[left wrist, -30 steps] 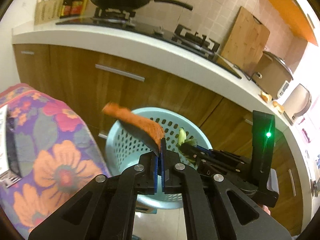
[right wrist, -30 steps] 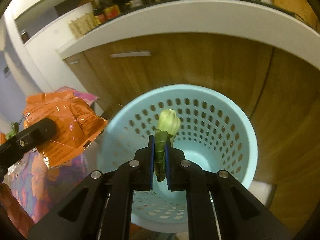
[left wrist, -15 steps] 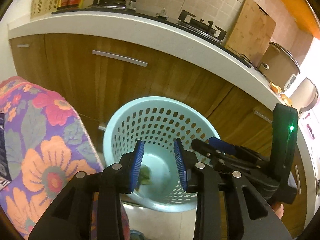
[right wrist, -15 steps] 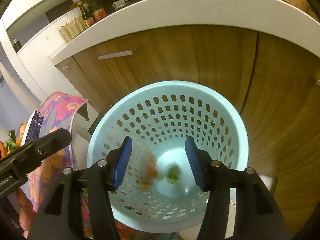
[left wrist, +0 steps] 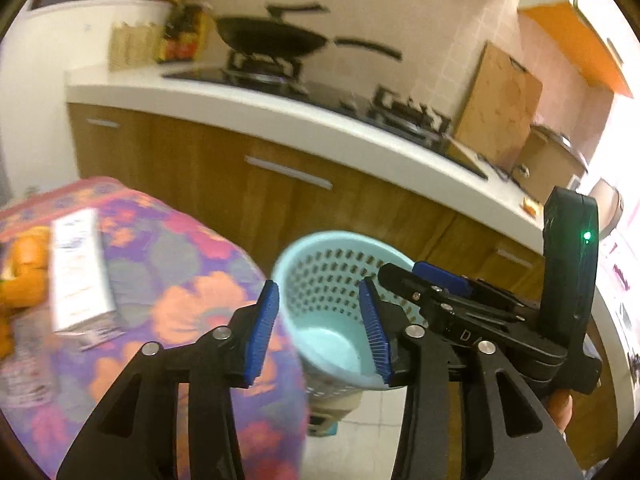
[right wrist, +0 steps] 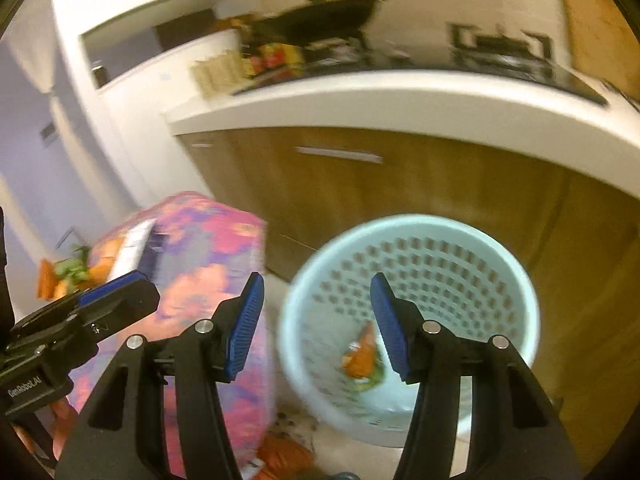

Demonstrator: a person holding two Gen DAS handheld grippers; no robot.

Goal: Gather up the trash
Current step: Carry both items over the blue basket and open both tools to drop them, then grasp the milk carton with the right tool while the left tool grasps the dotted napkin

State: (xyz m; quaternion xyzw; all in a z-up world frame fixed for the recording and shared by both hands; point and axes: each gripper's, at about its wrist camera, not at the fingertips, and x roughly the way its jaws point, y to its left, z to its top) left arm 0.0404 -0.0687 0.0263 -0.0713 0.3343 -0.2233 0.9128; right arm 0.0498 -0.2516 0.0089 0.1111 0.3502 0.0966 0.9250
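Note:
A light blue perforated basket [left wrist: 328,280] [right wrist: 448,256] stands on the floor in front of the wooden cabinets. Inside it lie an orange wrapper [right wrist: 362,354] and a green vegetable scrap [right wrist: 370,380]. My left gripper [left wrist: 320,328] hangs above the basket's near rim, its jaws opening with nothing between them. My right gripper [right wrist: 316,322] is open and empty, over the basket's left rim. On the flowered tablecloth [left wrist: 180,280] lie a white carton [left wrist: 76,268] and orange and green scraps [right wrist: 68,272].
A white countertop [left wrist: 280,120] carries a black wok [left wrist: 276,38], a gas hob, a wooden cutting board [left wrist: 496,108] and a rice cooker. Cabinet doors with metal handles [left wrist: 288,172] stand behind the basket. More orange litter [right wrist: 284,456] lies on the floor tiles.
Both grippers have opened: the orange wrapper and the green scrap dropped into the basket. Both hands then pulled back and up, swinging left so the table comes into view.

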